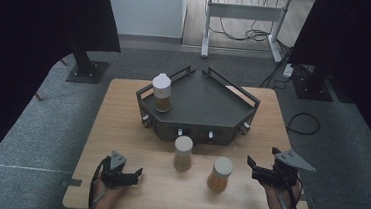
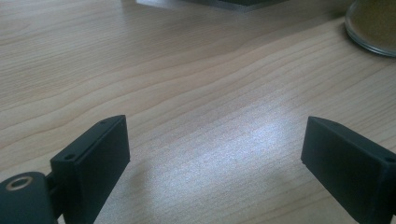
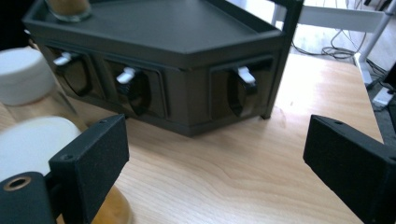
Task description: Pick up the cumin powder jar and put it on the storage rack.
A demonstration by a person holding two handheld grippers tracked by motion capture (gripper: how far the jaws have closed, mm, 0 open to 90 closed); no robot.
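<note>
On the counter point(image 1: 121, 124), both hand-held grippers, left point(image 1: 135, 173) and right point(image 1: 262, 158), sit released, empty; two jars point(image 1: 183, 153) between them.

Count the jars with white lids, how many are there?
3: one white-lidded glass jar stands on the dark corner shelf; two more stand on the wooden table in front.
</note>
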